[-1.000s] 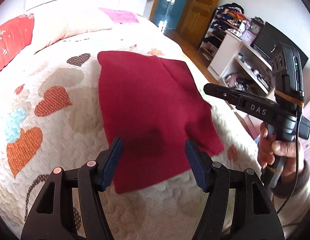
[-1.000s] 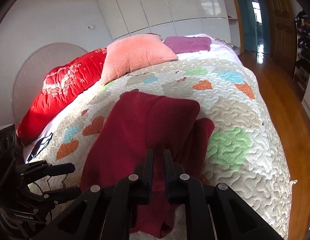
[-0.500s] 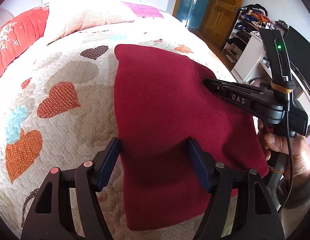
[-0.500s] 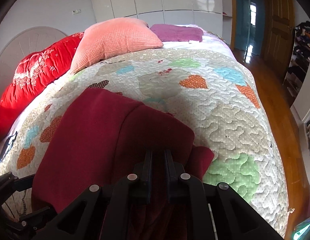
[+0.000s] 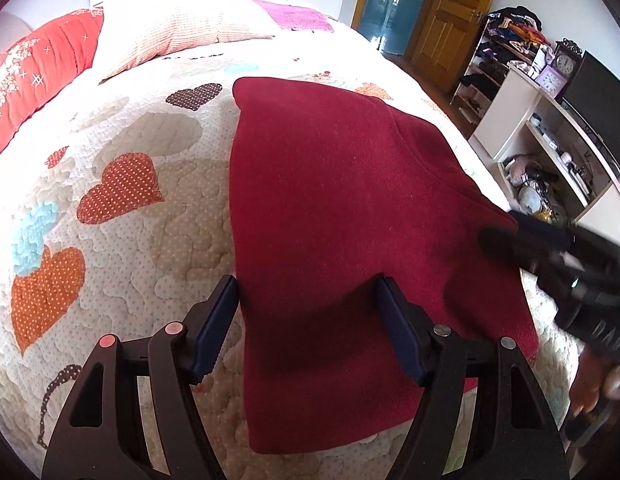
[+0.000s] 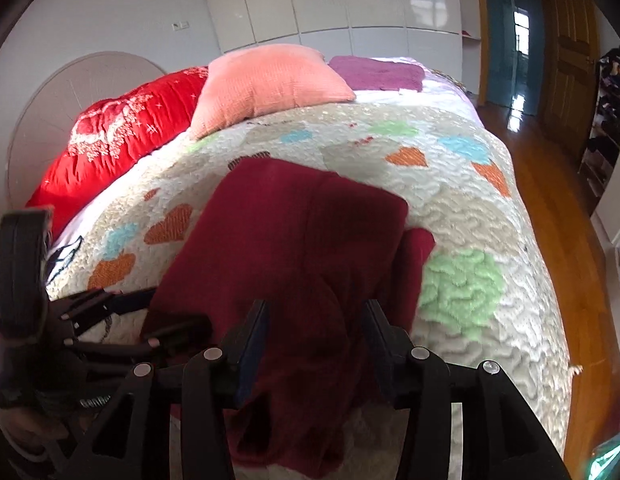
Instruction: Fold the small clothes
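Observation:
A dark red garment (image 5: pixel 342 216) lies partly folded on the heart-patterned quilt (image 5: pixel 121 236), one layer lapped over another. My left gripper (image 5: pixel 305 316) is open just above the garment's near left edge, one blue pad on either side of that edge and neither pressing. The right gripper (image 6: pixel 316 332) hovers over the garment (image 6: pixel 293 240) at its near right part; its jaws are opening, a ridge of cloth lies between them, and the pads are clear of it. It shows blurred in the left wrist view as the right gripper (image 5: pixel 506 228). The left gripper (image 6: pixel 157 316) shows low on the left.
A red pillow (image 6: pixel 109 140), a salmon pillow (image 6: pixel 269 80) and a purple cloth (image 6: pixel 378 72) lie at the head of the bed. White shelves (image 5: pixel 542 140) with clutter stand beside the bed. Wooden floor (image 6: pixel 558 208) runs along its far side.
The right gripper's jaws were shut and now stand apart over the cloth. It has dropped lower at the garment's right edge. The left gripper has come closer to the garment.

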